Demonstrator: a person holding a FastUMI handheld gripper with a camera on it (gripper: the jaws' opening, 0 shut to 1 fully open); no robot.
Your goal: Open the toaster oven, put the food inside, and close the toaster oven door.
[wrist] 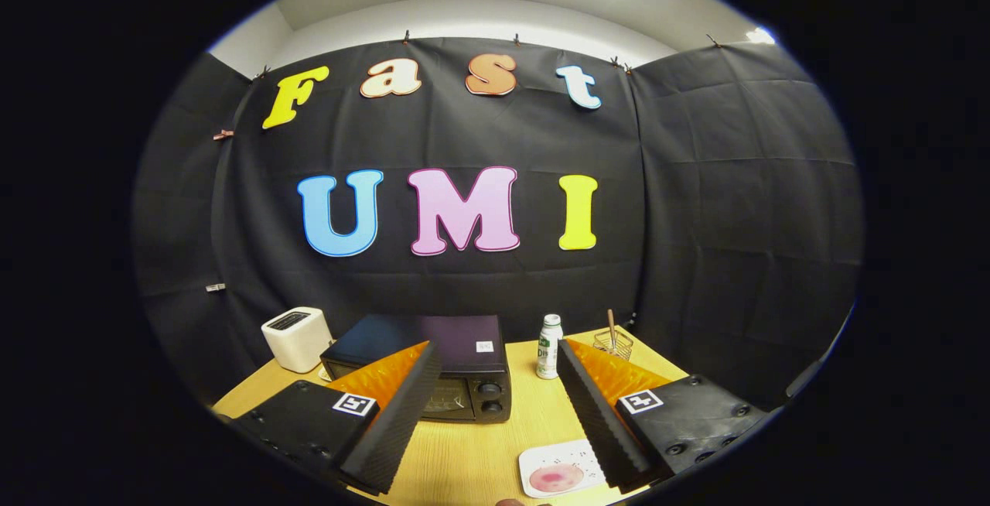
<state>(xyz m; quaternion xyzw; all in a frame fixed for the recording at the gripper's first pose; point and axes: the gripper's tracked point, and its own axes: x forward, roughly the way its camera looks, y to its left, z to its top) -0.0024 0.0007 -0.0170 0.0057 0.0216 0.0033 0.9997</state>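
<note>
Sitting toward the wooden table's (pixel 479 452) back edge, the boxy black toaster oven (pixel 433 367) is facing the gripper (pixel 495 370), long axis running sideways, door shut. Fingers are hovering spread wide, gripping nothing. A round pink food slice (pixel 555 478) is lying on a white square plate (pixel 541 459) near the front edge.

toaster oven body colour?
Black, with two dark knobs on its front; the toaster oven sits just beyond the open gripper, seen clearly in the gripper view.

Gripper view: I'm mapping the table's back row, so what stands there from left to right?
White toaster → toaster oven → bottle → wire holder. The hand-held gripper is open.
</note>
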